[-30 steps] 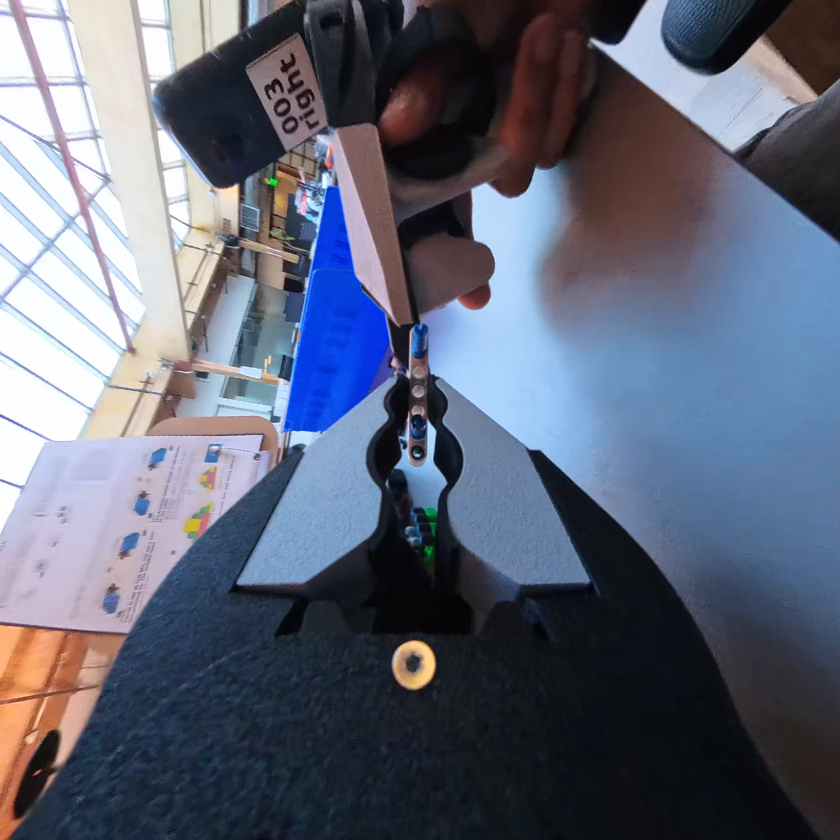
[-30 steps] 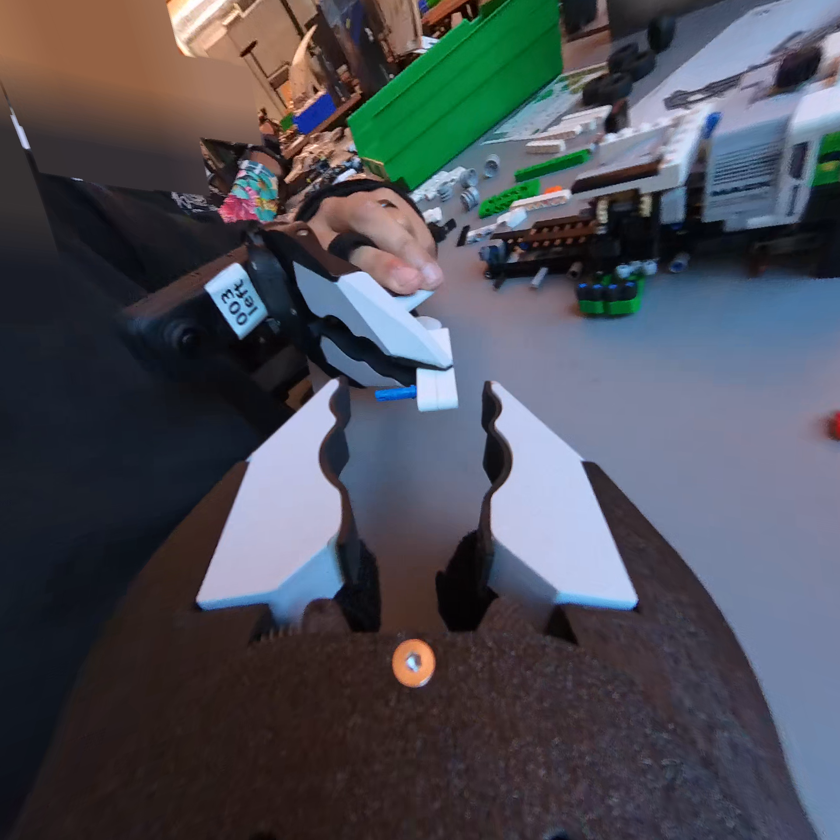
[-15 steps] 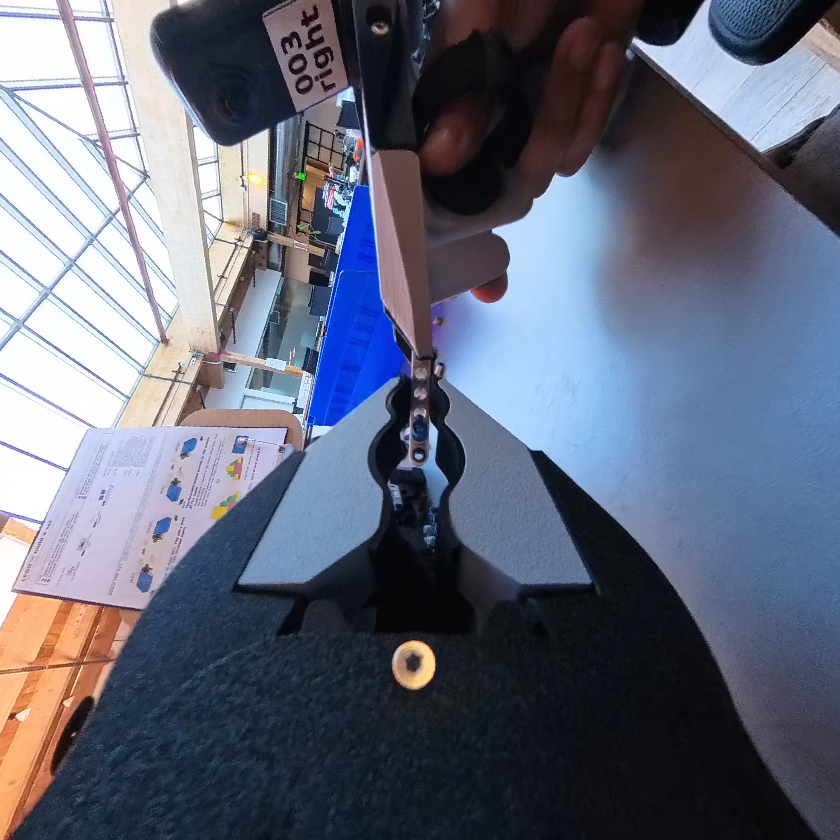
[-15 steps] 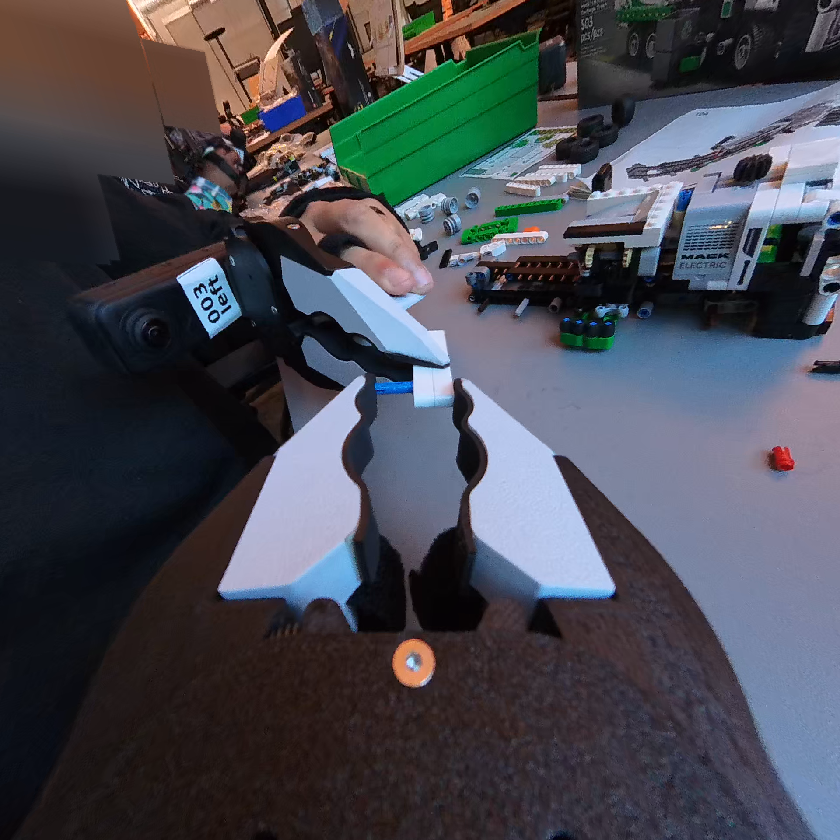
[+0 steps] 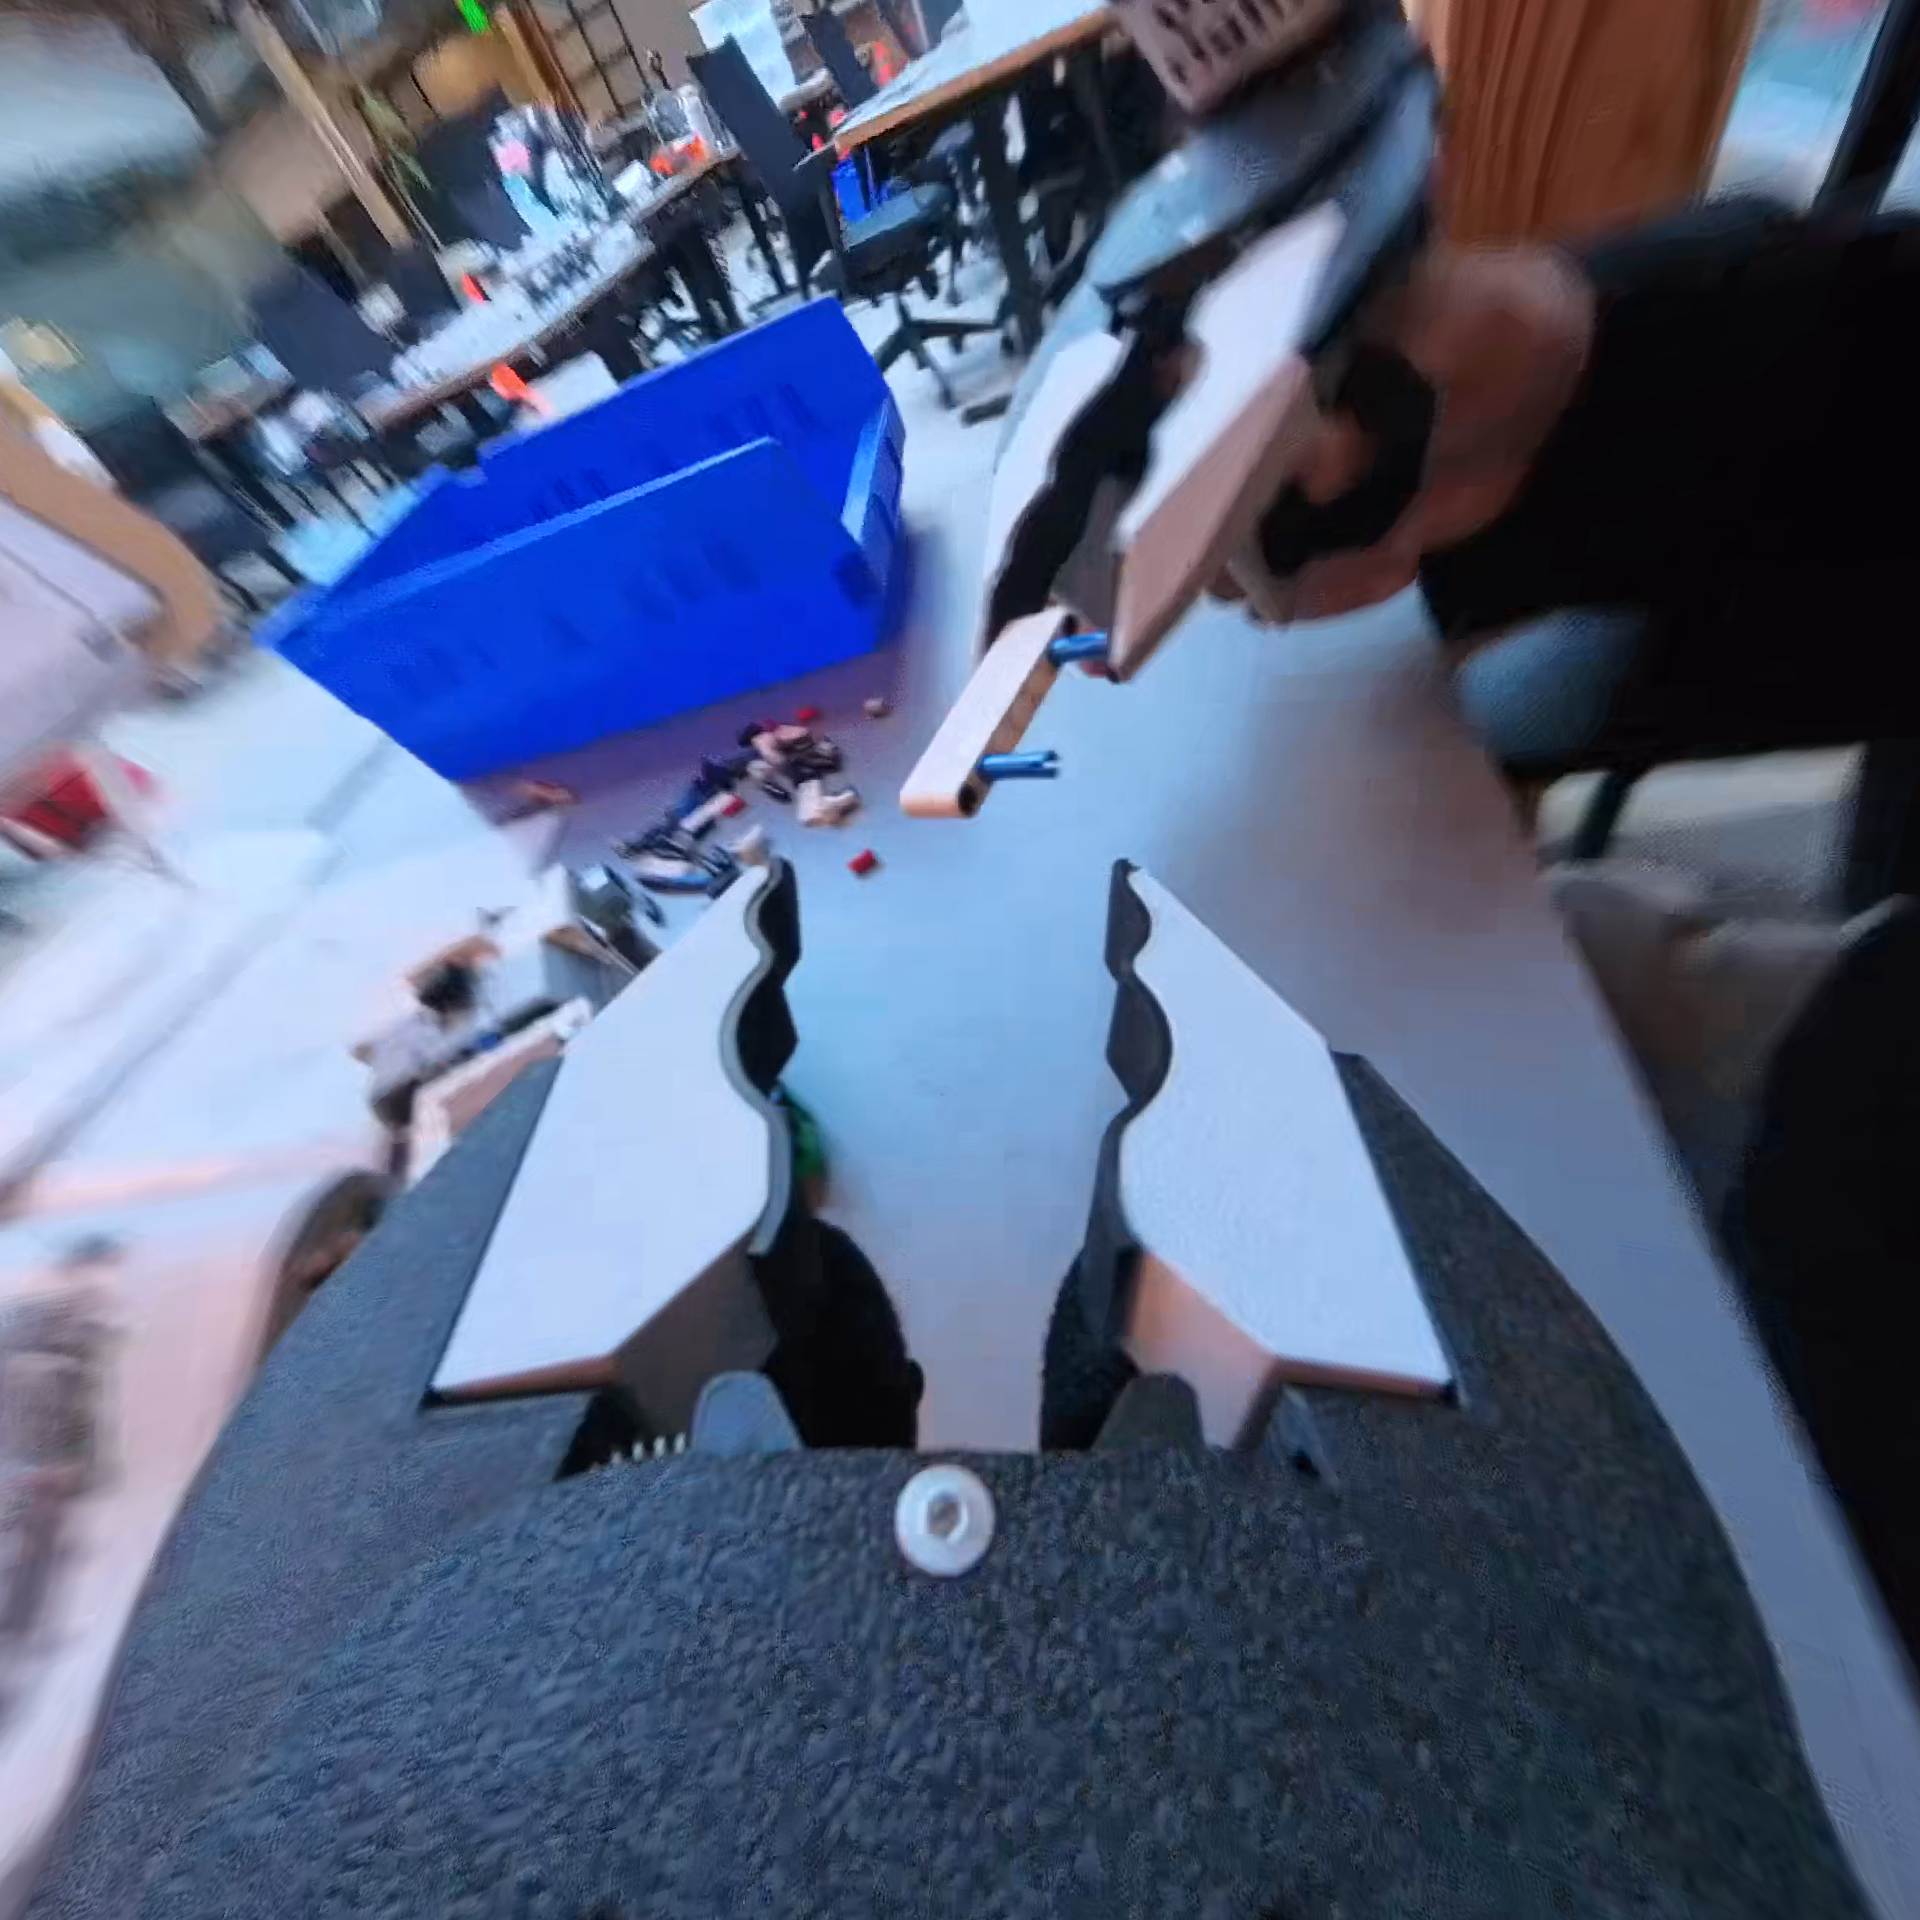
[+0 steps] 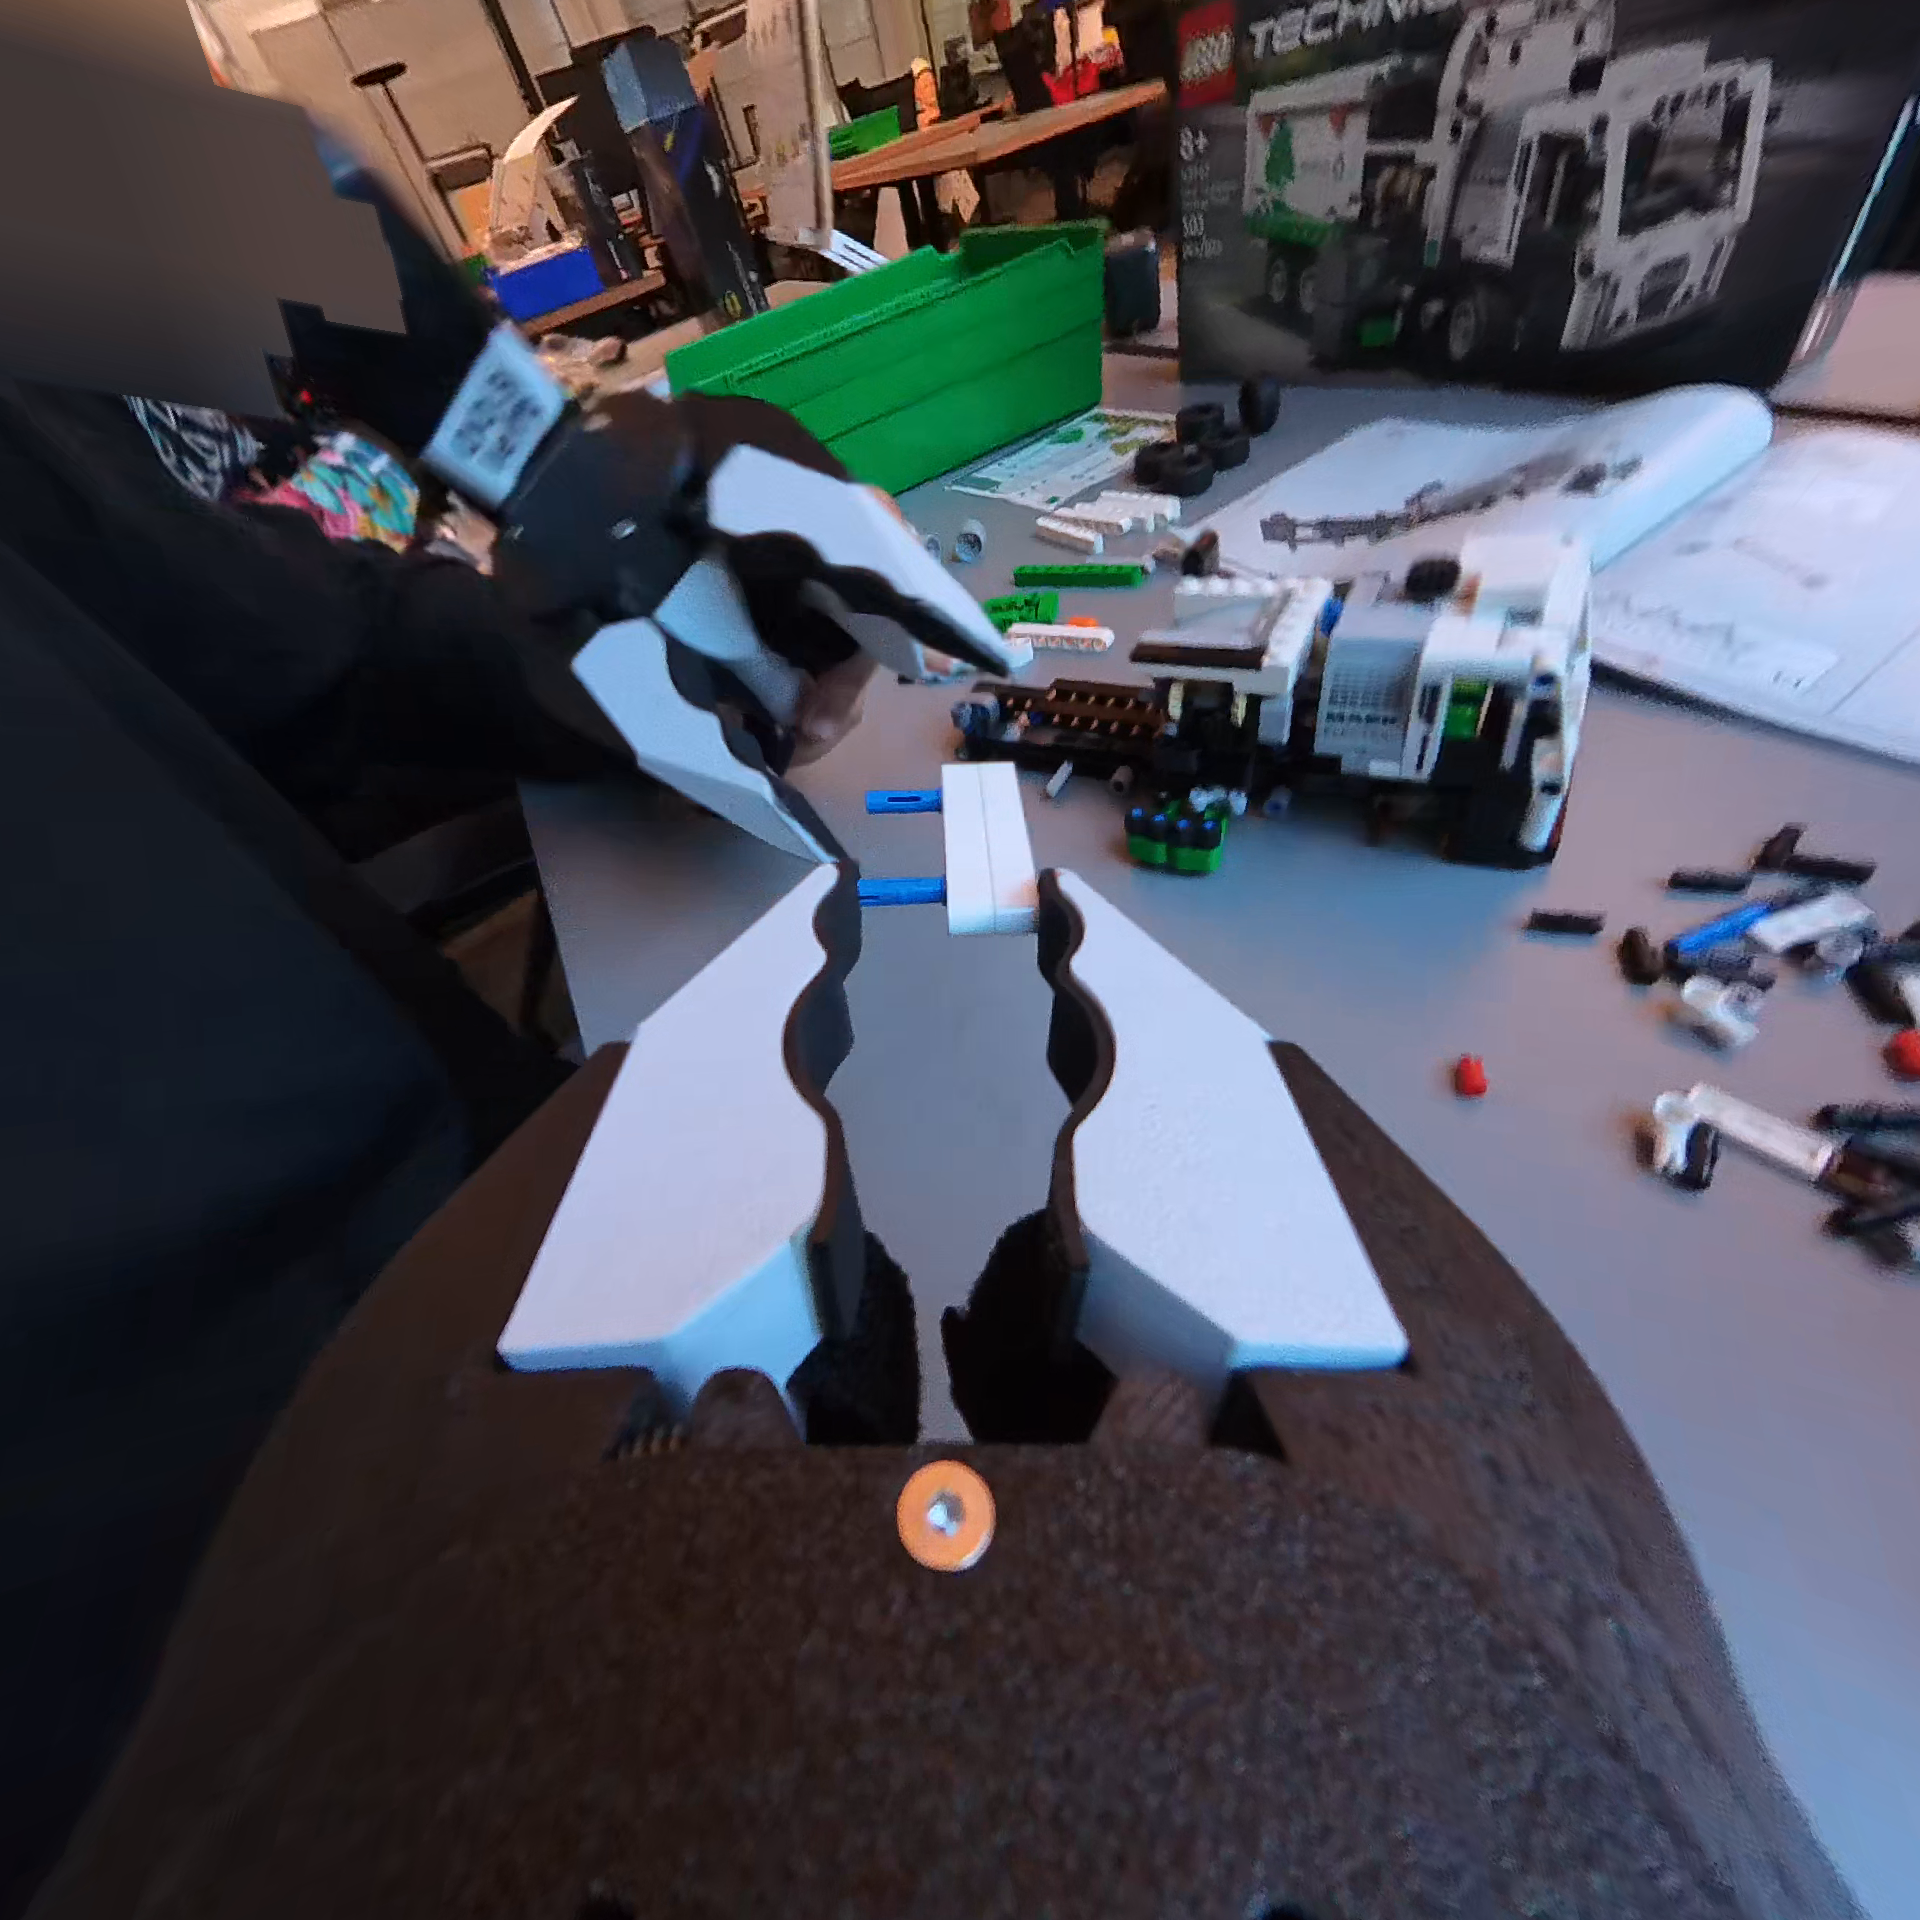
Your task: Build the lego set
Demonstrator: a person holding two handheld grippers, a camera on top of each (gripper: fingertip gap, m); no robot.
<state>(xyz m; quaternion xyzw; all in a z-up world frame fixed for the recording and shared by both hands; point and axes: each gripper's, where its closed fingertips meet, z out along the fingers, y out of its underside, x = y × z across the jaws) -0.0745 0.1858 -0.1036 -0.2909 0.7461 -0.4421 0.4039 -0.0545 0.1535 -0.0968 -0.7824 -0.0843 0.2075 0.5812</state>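
A white Lego beam point(image 6: 987, 842) with two blue pins point(image 6: 902, 890) sits between my right gripper's point(image 6: 945, 888) fingertips, off the table; the lower pin touches one tip and the beam the other. In the left wrist view the same beam point(image 5: 987, 717) hangs from the right gripper point(image 5: 1060, 644) at upper right. My left gripper point(image 5: 945, 894) is open and empty, a short way from the beam. It also shows in the right wrist view point(image 6: 914, 758), jaws apart. A partly built white truck point(image 6: 1403, 707) stands on the grey table point(image 6: 1351, 1039) beyond.
A green bin point(image 6: 914, 353), the set's box point(image 6: 1507, 187) and an open instruction booklet point(image 6: 1714, 582) lie at the back. Loose parts point(image 6: 1766, 935) and a red piece point(image 6: 1468, 1075) are on the right. A blue bin point(image 5: 623, 582) with scattered parts point(image 5: 769, 779) is ahead of the left gripper. Some 5 centimetres of space lies between my two pairs of fingers.
My left gripper has let go of the white beam, opened and pulled back, swinging its view round. My right gripper has closed on the beam and now holds it alone.
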